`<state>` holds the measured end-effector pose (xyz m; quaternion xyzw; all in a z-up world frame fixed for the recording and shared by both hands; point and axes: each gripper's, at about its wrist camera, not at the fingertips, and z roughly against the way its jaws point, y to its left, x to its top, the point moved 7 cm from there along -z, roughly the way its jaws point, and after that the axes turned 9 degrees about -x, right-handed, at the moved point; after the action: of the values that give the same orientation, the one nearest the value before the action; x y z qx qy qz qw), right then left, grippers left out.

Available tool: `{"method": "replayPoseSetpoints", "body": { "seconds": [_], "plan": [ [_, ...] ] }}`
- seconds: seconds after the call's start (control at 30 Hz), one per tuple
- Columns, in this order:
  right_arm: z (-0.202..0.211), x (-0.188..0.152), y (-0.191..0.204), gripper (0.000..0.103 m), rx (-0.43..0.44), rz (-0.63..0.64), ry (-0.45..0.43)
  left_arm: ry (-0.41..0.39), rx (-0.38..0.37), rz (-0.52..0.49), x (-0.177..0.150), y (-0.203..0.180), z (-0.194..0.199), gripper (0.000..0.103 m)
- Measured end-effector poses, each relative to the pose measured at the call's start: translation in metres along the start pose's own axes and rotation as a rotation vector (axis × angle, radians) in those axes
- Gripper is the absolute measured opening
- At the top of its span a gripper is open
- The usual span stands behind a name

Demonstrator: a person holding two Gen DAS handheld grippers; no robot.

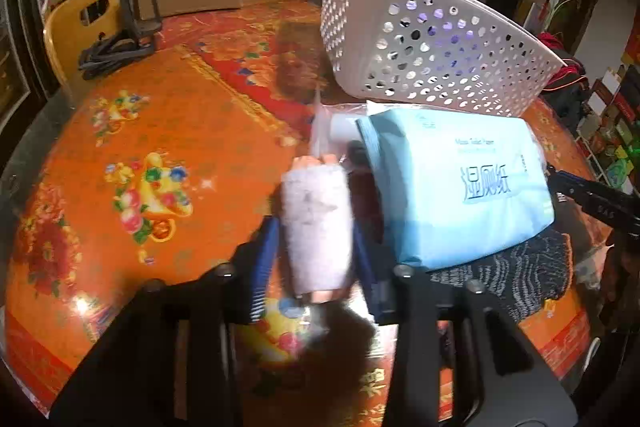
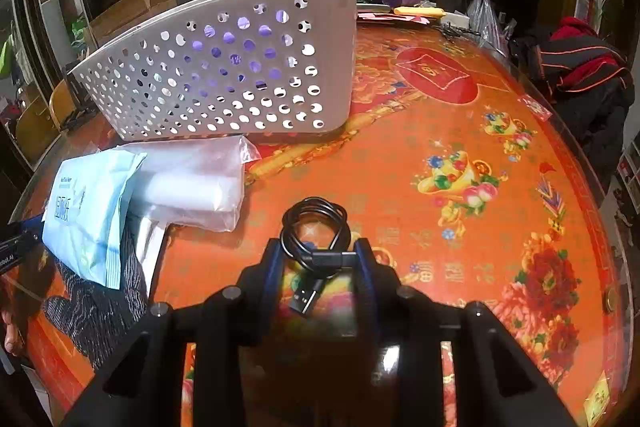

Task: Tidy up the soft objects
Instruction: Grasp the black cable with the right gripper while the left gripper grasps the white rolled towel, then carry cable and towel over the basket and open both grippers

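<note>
Blurrily, the left gripper (image 1: 316, 227) pinches a fuzzy pale roll (image 1: 316, 223), possibly a sock, beside the blue wipes pack (image 1: 460, 187). Right gripper (image 2: 318, 259) clamps a glossy coiled cable (image 2: 314, 227) before the perforated basket (image 2: 240, 67).

Both grippers are matte black, the left gripper (image 1: 316, 227) and right gripper (image 2: 320, 255) alike. Each has blue ribbed fingers (image 1: 264, 267) and round silver screws (image 2: 406, 291) at ten and two o'clock.

Orange floral table (image 2: 400, 163), white basket (image 2: 224, 67), wipes pack (image 1: 464, 187), cable (image 2: 316, 227)
</note>
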<state>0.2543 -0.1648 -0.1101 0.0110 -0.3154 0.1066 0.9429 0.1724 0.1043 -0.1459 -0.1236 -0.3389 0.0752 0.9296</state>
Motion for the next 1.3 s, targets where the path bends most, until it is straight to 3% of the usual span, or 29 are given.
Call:
{"method": "replayPoseSetpoints", "body": {
  "seconds": [0.73,1.03,1.2,1.3],
  "plan": [
    [0.014,0.001,-0.005,0.034,0.083,-0.077,-0.060,-0.170,-0.040,-0.040,0.007,-0.005,0.027,0.029],
    [0.028,0.002,-0.010,0.034,0.072,-0.100,-0.122,-0.191,-0.070,-0.018,0.008,-0.003,0.037,0.029],
    [0.050,0.010,-0.017,0.034,0.099,-0.125,-0.164,-0.244,-0.056,-0.038,0.032,-0.010,0.067,0.029],
    [0.080,0.035,-0.019,0.034,0.080,-0.107,-0.237,-0.273,-0.050,-0.068,0.061,-0.025,0.087,0.029]
  ]
}}
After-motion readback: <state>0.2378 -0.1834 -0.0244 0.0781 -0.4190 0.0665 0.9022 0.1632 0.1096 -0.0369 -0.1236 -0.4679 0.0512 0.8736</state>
